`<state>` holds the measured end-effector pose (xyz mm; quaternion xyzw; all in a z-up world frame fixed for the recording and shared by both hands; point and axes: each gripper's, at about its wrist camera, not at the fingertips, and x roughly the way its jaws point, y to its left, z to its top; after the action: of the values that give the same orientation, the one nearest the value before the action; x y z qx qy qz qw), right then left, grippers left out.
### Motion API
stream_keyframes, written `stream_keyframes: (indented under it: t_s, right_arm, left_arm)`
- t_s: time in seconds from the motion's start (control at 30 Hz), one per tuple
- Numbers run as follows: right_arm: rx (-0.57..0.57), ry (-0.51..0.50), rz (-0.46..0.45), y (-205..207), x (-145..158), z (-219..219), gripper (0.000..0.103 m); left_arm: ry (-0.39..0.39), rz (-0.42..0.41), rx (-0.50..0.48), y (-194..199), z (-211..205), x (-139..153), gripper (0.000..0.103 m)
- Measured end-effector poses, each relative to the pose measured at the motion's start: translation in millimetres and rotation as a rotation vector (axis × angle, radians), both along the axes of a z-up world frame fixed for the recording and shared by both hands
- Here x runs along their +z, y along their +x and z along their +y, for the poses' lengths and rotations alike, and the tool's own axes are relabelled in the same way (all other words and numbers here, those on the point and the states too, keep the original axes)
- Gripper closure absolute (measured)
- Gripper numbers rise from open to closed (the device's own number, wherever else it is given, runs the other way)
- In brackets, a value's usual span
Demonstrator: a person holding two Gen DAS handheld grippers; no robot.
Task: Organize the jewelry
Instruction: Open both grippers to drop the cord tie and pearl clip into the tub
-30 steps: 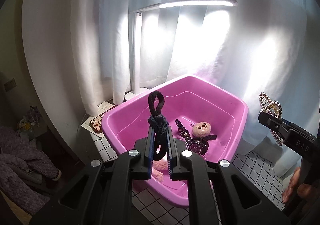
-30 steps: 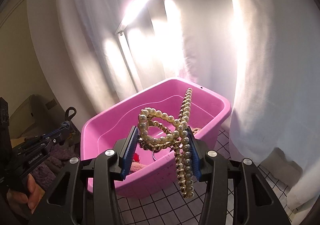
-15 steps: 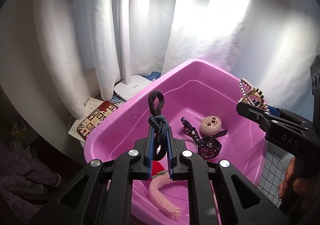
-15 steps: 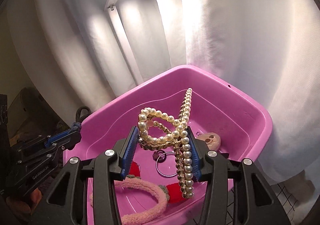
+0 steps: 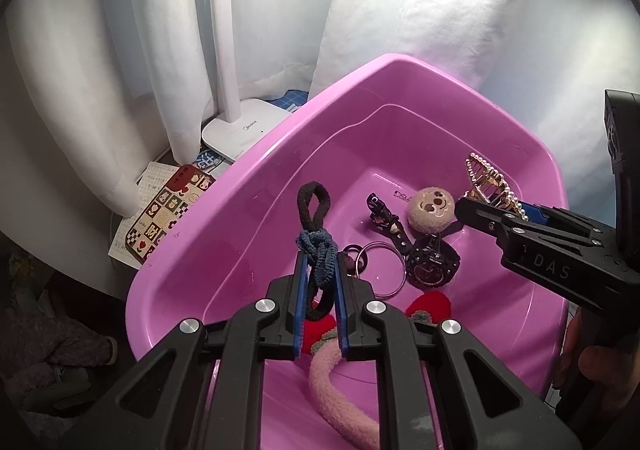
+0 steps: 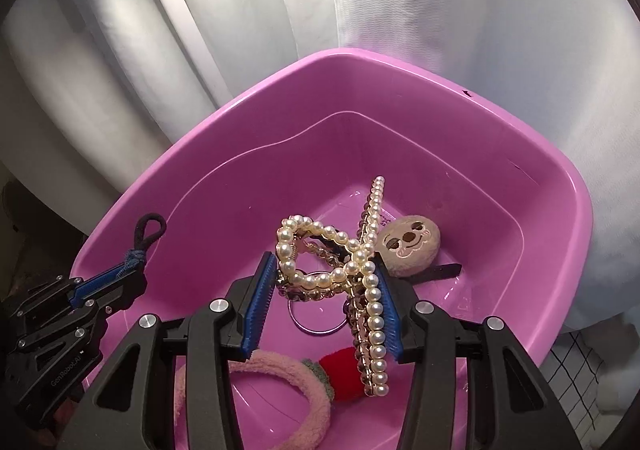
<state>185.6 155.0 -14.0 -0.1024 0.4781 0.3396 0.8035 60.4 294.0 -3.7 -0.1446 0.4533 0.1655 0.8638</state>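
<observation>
Pink plastic basin (image 5: 248, 186) sits below both tongs: left tongs (image 5: 319, 290) pinch the soft, light hair ties (image 5: 316, 246) mid-loop, right tongs (image 6: 326, 298) clamp the rigid, likely fragile pearl claw clip (image 6: 340, 270) across its body, both above the basin interior.

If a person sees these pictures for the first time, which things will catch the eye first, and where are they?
First comes the bright pink tub that fills the middle of both views, with a fluffy pink headband and a round plush face on its floor. Above it, the right gripper holds a pearl hair claw, and the left gripper pinches a dark hair tie.
</observation>
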Motion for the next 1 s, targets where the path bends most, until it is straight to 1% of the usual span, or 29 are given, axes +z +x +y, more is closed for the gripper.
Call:
stream_keyframes:
  t_s: [0.07,0.13,0.17,0.2,0.23,0.27,0.3,0.33,0.4,0.53,0.6,0.7,0.77,0.87,1.0]
  right_arm:
    - [-0.011,0.003,0.014,3,-2,0,0.057]
    - [-0.023,-0.009,0.008,3,-1,-1,0.057]
    - [-0.028,-0.019,0.008,2,0,-1,0.057]
    - [-0.033,-0.025,0.010,4,-1,0,0.057]
    - [-0.038,-0.027,0.013,5,0,2,0.055]
    - [-0.039,-0.027,0.014,4,1,2,0.053]
    - [-0.042,-0.027,0.009,5,0,3,0.049]
    - [-0.046,-0.031,0.001,3,1,3,0.045]
    - [-0.051,-0.040,-0.013,2,2,4,0.043]
    - [-0.054,-0.039,-0.014,1,4,3,0.042]
    - [-0.052,-0.037,-0.014,-1,5,2,0.042]
    - [-0.049,-0.034,-0.013,-4,8,1,0.042]
    - [-0.050,-0.034,-0.015,-6,10,0,0.042]
    - [-0.051,-0.038,-0.023,-9,13,-1,0.040]
    - [-0.063,-0.042,-0.030,-9,16,-4,0.040]
  left_arm:
    - [-0.001,0.013,-0.002,2,3,-3,0.088]
    - [-0.010,0.026,-0.004,3,4,-5,0.083]
    - [-0.010,0.033,-0.001,3,5,-6,0.072]
    - [-0.010,0.034,-0.001,2,5,-6,0.057]
    - [-0.007,0.031,-0.002,2,5,-5,0.050]
    - [0.002,0.029,0.004,2,6,-4,0.031]
    - [0.011,0.020,0.008,1,6,-2,0.024]
    - [0.017,0.011,0.011,0,7,0,0.019]
    - [0.026,0.011,0.010,-1,6,2,0.019]
    - [0.018,0.024,0.018,-2,8,1,0.018]
    - [0.020,0.032,0.021,-3,8,0,0.015]
    - [0.025,0.039,0.024,-4,7,0,0.014]
    - [0.023,0.044,0.027,-5,8,0,0.012]
    - [0.016,0.040,0.037,-8,8,2,0.010]
    - [0.001,0.040,0.050,-10,10,5,0.009]
